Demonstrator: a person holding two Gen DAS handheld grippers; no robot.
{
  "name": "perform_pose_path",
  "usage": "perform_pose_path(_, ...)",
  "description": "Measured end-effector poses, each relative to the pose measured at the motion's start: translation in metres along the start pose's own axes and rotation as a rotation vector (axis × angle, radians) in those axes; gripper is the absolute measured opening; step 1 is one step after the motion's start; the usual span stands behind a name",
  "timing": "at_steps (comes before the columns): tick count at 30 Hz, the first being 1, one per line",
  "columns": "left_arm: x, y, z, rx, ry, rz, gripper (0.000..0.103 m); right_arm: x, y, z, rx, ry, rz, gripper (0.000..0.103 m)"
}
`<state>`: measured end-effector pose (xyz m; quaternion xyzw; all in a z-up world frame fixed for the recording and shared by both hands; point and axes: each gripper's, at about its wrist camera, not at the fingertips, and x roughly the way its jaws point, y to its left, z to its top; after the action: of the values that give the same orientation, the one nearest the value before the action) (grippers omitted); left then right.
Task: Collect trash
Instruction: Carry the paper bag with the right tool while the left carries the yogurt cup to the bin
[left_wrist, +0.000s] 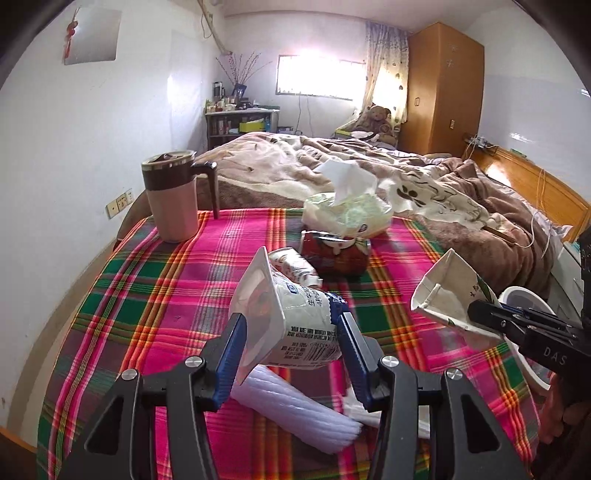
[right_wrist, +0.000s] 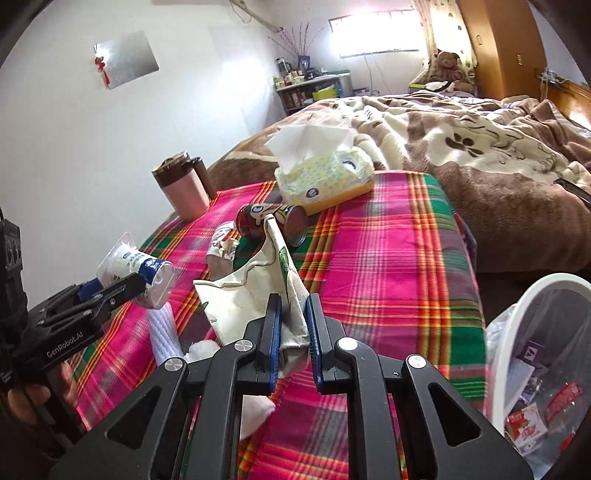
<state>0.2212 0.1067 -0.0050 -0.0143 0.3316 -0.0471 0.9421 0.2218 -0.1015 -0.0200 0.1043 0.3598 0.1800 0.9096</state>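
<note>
Both tools are loaded and held above the table. Right tool (right_wrist: 293, 325), low centre of the right wrist view, has its jaws drawn nearly together on a crumpled cream paper carton (right_wrist: 255, 291), pinching the flattened lower end; the carton's long axis runs up and away from the jaws toward centre frame. Left tool (left_wrist: 291, 343), low centre of the left wrist view, stands moderately open around a white yogurt cup (left_wrist: 288, 317), both blue pads against its sides, the cup tipped with its mouth toward upper left of the frame.

Critical relation: the white trash bin (right_wrist: 517, 295), clear-lined and already holding wrappers, sits at lower right of the right wrist view, off the table edge. It lies just beside the right tool and well apart from the left tool, which must cross the table. Judgement: the right hand is nearer and should release first.

Remaining on the plaid table (right_wrist: 388, 258): red can (right_wrist: 273, 221) on its side, crumpled wrapper (right_wrist: 221, 243), white ribbed item (left_wrist: 295, 410). Tissue pack (right_wrist: 325, 181) and mug (right_wrist: 184, 188) appear not to be trash.
</note>
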Motion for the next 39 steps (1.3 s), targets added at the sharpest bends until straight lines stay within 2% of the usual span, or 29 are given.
perform_pose_path(9, -0.028, -0.034, -0.001, 0.025, -0.047, -0.055, 0.051, -0.037, -0.02, -0.005, 0.036, -0.066, -0.028, 0.014)
perform_pose_path(23, -0.061, -0.113, -0.006, 0.113, -0.096, -0.164, 0.051, -0.102, -0.068, -0.019, 0.104, -0.158, -0.09, 0.014)
perform_pose_path(39, -0.067, -0.215, -0.015, 0.225, -0.094, -0.308, 0.051, -0.152, -0.128, -0.041, 0.21, -0.215, -0.248, 0.014)
